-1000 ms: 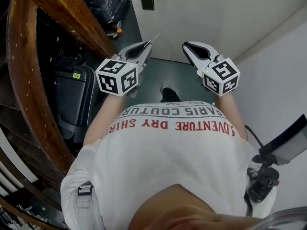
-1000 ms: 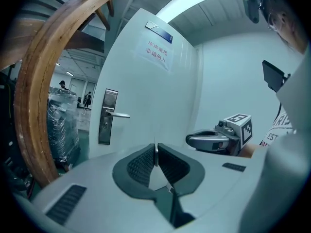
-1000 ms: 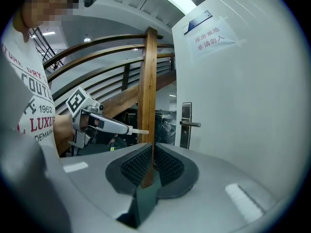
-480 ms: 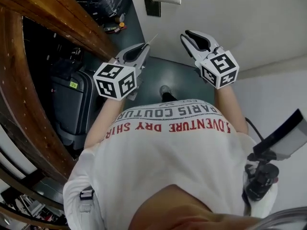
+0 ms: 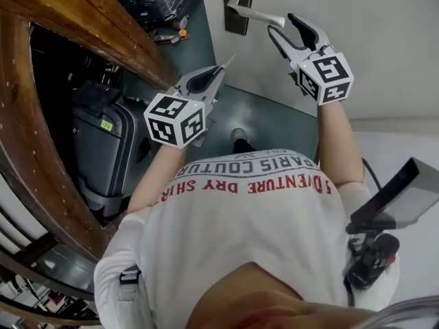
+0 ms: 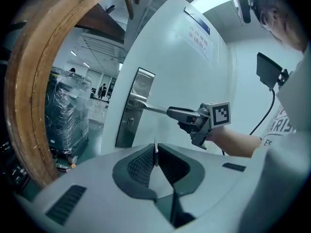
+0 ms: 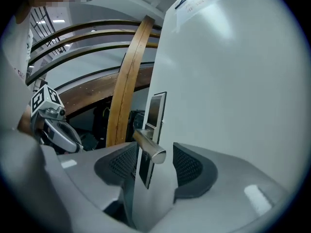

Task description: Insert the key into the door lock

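Note:
A steel lock plate (image 5: 237, 7) with a lever handle (image 5: 262, 16) sits on the white door (image 5: 370, 26). My right gripper (image 5: 282, 25) reaches the lever's free end. Its jaws are opening, and the handle (image 7: 146, 144) lies between them with a gap on each side. The right gripper (image 7: 155, 160) touches nothing. My left gripper (image 5: 221, 67) hangs lower and left, short of the door, shut on a thin metal key (image 5: 228, 59). In the left gripper view the key (image 6: 155, 153) stands upright between the pads, and the keyhole (image 6: 129, 122) is on the plate (image 6: 132, 101) ahead.
A curved wooden railing (image 5: 48, 115) runs down the left side. A dark suitcase (image 5: 103, 149) stands under it. Small items (image 5: 180, 30) lie on the floor by the door. A wrapped pallet (image 6: 63, 110) shows beyond the railing. Camera gear (image 5: 381, 238) hangs at the person's right.
Both grippers have moved toward the door. The right one has reached the lever's end and its jaws have spread apart. The left still carries the key.

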The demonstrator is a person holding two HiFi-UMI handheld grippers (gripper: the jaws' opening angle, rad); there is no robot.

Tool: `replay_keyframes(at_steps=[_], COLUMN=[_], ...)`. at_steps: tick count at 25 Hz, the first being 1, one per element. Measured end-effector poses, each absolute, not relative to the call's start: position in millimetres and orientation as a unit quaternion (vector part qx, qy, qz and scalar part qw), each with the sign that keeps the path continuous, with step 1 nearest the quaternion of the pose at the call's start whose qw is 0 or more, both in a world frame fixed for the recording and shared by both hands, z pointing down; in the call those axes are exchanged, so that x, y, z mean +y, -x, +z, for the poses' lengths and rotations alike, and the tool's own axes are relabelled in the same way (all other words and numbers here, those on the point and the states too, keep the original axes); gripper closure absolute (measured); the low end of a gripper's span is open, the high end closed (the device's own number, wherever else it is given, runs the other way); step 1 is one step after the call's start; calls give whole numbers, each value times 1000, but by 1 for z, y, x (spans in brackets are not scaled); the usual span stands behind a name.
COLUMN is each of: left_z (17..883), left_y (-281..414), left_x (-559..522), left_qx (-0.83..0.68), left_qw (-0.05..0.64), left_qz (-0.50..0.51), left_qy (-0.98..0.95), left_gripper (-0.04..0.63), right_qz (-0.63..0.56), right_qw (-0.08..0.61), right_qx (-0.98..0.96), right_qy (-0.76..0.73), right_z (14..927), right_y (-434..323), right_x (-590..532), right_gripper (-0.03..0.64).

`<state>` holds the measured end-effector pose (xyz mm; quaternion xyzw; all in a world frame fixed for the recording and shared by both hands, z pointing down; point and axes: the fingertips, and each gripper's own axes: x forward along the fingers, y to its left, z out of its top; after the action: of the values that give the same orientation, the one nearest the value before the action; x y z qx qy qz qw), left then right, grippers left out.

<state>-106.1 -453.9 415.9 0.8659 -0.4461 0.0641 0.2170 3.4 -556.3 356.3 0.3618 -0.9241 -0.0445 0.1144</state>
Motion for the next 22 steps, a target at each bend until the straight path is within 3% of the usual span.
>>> replay_keyframes(at_steps=[14,22], left_z=[414,415], left_y=[117,118], left_x=[-496,-544], left_qx=[-453,-446], left_qw=[244,395], left_qz=[15,-169], left_qy=[-857,-785], left_gripper=[573,572], right_qz=[-40,-38], right_qw=[121,122], right_qx=[-933,-930], right_qy=[-337,-345], right_z=[360,358], right_y=[11,11], right_x=[-571,-570], right_gripper=[433,431])
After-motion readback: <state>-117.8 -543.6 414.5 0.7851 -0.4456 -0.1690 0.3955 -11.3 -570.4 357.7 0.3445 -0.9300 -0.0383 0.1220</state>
